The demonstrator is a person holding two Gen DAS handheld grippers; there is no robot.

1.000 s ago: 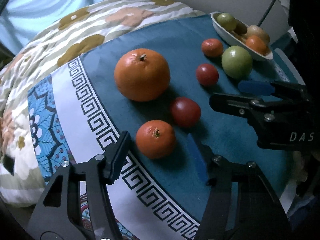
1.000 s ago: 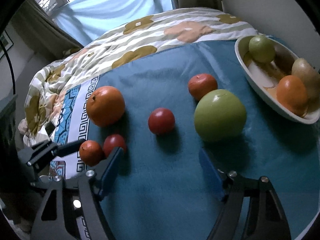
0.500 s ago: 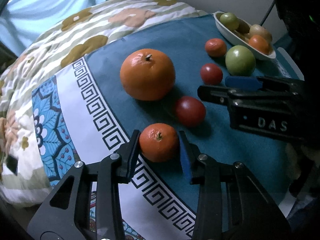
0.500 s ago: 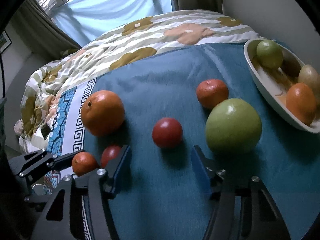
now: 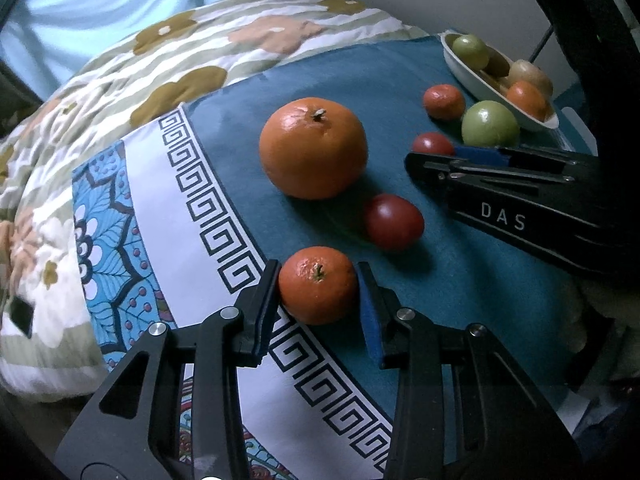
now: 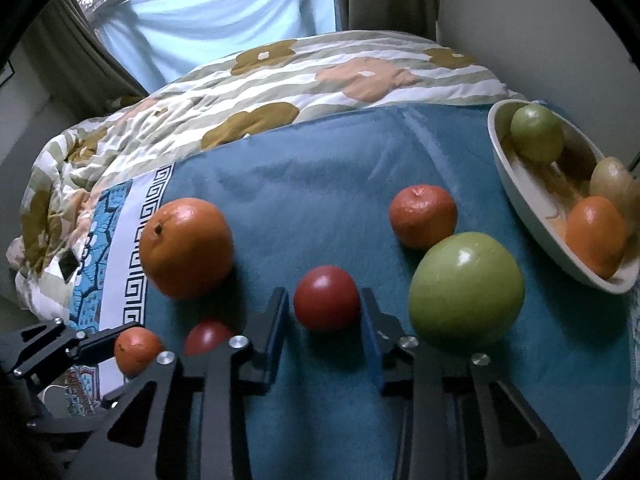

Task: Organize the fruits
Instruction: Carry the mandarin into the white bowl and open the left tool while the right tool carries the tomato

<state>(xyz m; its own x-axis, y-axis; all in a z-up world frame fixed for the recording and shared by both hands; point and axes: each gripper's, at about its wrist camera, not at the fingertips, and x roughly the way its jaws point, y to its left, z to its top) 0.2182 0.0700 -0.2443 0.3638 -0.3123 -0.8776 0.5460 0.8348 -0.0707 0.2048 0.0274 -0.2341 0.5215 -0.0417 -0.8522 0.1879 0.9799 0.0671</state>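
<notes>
So I'm at the pick-up step: left claw (image 5: 318, 286) is clamped on the small mandarin (image 5: 318, 285) by the cloth's patterned border, and right claw (image 6: 325, 308) has just been closing onto the red tomato (image 6: 326, 298) (pads touching both sides). Next, I reckon, lift both over to the bowl (image 6: 520, 208) at the cloth's far right.

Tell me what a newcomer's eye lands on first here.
Two sets of tongs, each clamped on a small fruit on the blue cloth: the left tongs on a small mandarin, the right tongs on a red tomato. Next, the big orange behind the mandarin and the large green apple near the white bowl.
</notes>
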